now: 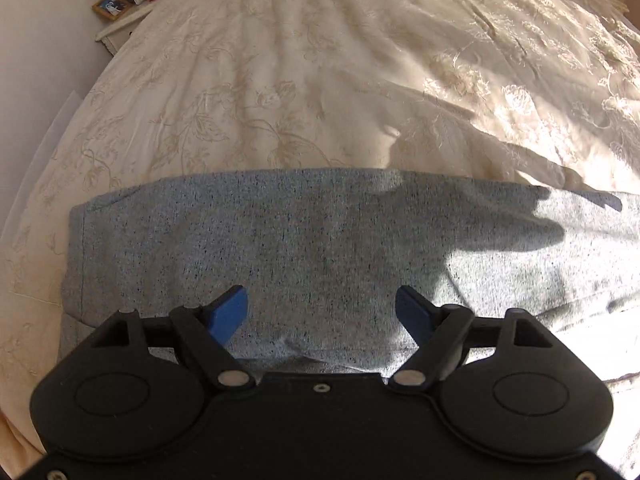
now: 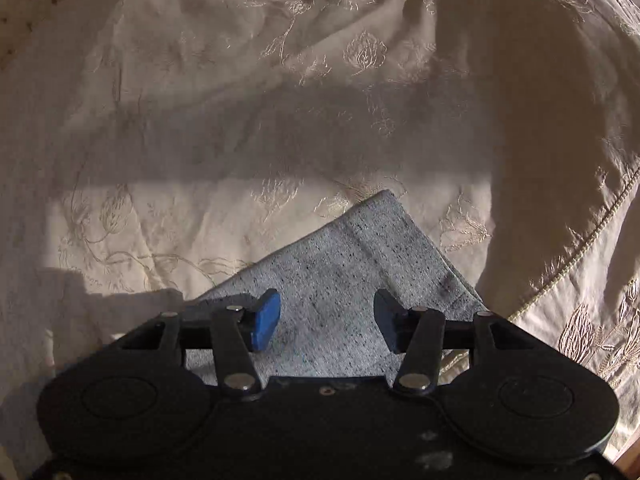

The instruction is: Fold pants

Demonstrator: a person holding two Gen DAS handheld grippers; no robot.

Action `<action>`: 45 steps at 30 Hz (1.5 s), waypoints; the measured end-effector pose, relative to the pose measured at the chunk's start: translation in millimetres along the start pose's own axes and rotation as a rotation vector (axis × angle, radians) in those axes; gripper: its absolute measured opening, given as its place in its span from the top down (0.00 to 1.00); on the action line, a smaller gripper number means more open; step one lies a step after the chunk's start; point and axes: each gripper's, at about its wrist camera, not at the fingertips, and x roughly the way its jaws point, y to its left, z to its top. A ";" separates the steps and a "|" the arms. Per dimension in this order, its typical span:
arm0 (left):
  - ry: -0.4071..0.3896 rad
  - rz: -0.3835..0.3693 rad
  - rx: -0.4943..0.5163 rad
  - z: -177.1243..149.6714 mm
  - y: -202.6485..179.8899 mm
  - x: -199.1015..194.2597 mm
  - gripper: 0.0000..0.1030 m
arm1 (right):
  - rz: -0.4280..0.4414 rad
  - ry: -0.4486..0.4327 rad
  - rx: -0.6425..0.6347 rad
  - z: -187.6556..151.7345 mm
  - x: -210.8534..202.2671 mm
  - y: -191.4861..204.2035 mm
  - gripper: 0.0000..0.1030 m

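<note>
Grey speckled pants [image 1: 304, 240] lie flat across a cream embroidered bedspread [image 1: 304, 80]. In the left wrist view the waist end with a side seam is at the left. My left gripper [image 1: 322, 312] is open and empty, its blue pads just above the near edge of the fabric. In the right wrist view a hemmed leg end of the pants [image 2: 352, 264] lies on the bedspread [image 2: 240, 120]. My right gripper [image 2: 326, 320] is open and empty, hovering over that leg end.
A white nightstand [image 1: 120, 32] with a lamp, a red can, a clock and a framed photo stands at the far left of the bed. A corded edge of the bedspread [image 2: 580, 248] runs at the right. Sun patches and shadows cross the bed.
</note>
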 end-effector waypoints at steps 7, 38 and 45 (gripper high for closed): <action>0.028 0.035 -0.075 -1.5 21.2 3.5 0.20 | -0.065 0.056 0.106 36.7 53.9 23.5 0.46; 0.206 -0.083 -0.255 89.6 96.8 107.3 0.20 | -0.026 0.100 0.121 -118.1 -24.5 -47.1 0.98; 0.310 -0.090 -0.322 83.2 102.1 142.7 0.20 | -0.017 0.074 0.119 -111.9 -30.4 -45.0 0.97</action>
